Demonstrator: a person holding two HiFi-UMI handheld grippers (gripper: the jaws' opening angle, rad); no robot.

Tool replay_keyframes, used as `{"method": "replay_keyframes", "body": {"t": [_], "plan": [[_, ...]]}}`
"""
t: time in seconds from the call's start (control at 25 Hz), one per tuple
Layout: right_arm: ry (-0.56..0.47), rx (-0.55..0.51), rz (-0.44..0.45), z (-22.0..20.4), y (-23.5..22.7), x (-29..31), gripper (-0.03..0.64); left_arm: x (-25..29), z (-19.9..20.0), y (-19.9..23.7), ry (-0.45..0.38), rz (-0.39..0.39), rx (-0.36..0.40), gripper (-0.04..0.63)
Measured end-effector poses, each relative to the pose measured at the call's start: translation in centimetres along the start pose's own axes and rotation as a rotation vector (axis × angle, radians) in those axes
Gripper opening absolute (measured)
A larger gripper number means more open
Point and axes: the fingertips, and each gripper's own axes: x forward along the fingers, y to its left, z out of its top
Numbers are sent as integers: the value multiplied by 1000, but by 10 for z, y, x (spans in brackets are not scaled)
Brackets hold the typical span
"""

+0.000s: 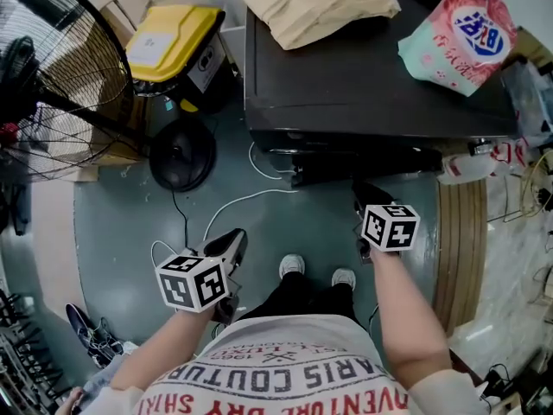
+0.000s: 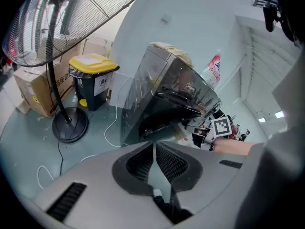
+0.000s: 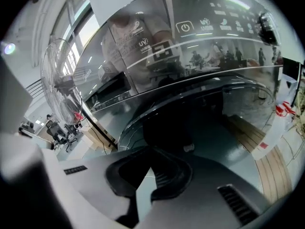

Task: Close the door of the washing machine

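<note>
The dark washing machine [image 1: 363,67] stands straight ahead in the head view, with a folded beige cloth [image 1: 315,3] and a pink detergent bag [image 1: 462,33] on top. Its round dark door [image 3: 181,123] fills the right gripper view below the glossy control panel [image 3: 209,23]. It looks pushed to the front, though I cannot tell if it is latched. My right gripper [image 1: 367,199] is shut and empty, close in front of the door, its tips [image 3: 151,156] together. My left gripper [image 1: 232,242] hangs lower left, away from the machine, shut with nothing held [image 2: 155,147].
A standing fan [image 1: 52,76] with a round black base [image 1: 181,154] is to the left. A yellow-lidded bin [image 1: 173,41] sits beside the machine. A white cable [image 1: 233,201] lies on the grey floor. A wooden board [image 1: 458,249] lies right. The person's shoes [image 1: 292,266] are below.
</note>
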Motion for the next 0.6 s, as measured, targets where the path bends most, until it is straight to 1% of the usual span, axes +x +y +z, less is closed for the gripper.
{"method": "replay_keyframes", "body": {"t": [0.16, 0.32, 0.4, 0.48, 0.6], "plan": [[-62, 42, -37, 4, 0, 2, 21, 0, 0, 5, 2, -1, 4, 41], [-119, 67, -45, 6, -2, 3, 20, 2, 4, 8, 6, -1, 4, 41], [-149, 89, -64, 11, -4, 6, 20, 4, 5, 10, 9, -2, 9, 41], [-162, 97, -86, 14, -5, 8, 20, 6, 6, 12, 9, -3, 10, 41], [-148, 82, -72, 13, -4, 9, 20, 5, 8, 13, -4, -8, 3, 41]]}}
